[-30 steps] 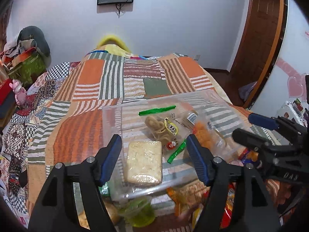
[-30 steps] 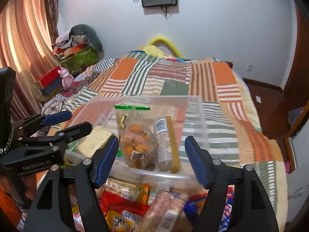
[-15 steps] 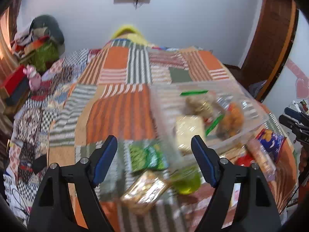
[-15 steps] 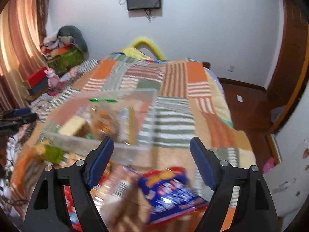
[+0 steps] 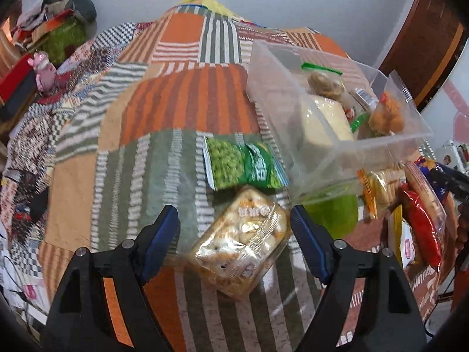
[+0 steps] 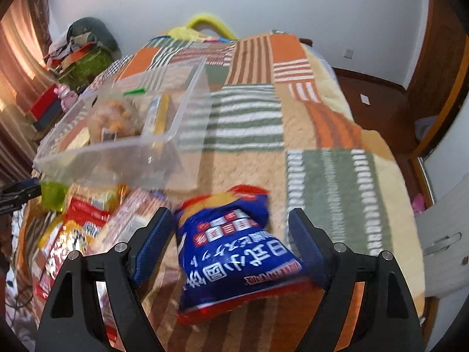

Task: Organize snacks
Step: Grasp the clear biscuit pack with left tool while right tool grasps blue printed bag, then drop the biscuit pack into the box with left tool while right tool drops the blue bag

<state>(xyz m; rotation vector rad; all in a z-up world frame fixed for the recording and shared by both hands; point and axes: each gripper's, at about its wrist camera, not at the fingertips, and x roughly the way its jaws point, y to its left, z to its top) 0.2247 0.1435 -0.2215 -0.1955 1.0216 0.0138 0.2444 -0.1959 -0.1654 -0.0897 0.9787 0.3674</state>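
Note:
A clear plastic bin [image 5: 390,143] on the patchwork bed holds several snacks, among them a pale wafer block [image 5: 325,120]. My left gripper [image 5: 234,234] is open above a clear pack of small pastries [image 5: 243,246] lying between its fingers. A green pea bag [image 5: 240,165] lies just beyond it. My right gripper [image 6: 230,237] is open around a blue and red snack bag [image 6: 234,252] lying on the bed. The bin [image 6: 117,158] sits to its upper left.
A heap of snack packs lies in front of the bin: red bags [image 5: 422,228], a green cup [image 5: 334,208], a red and yellow bag [image 6: 67,231]. Clutter and boxes [image 5: 44,38] stand left of the bed. A wooden door [image 6: 439,67] is on the right.
Both grippers pulled away from the bin and dropped lower. The left swung left over the pastry pack; the right swung right over the blue bag. Both stayed open.

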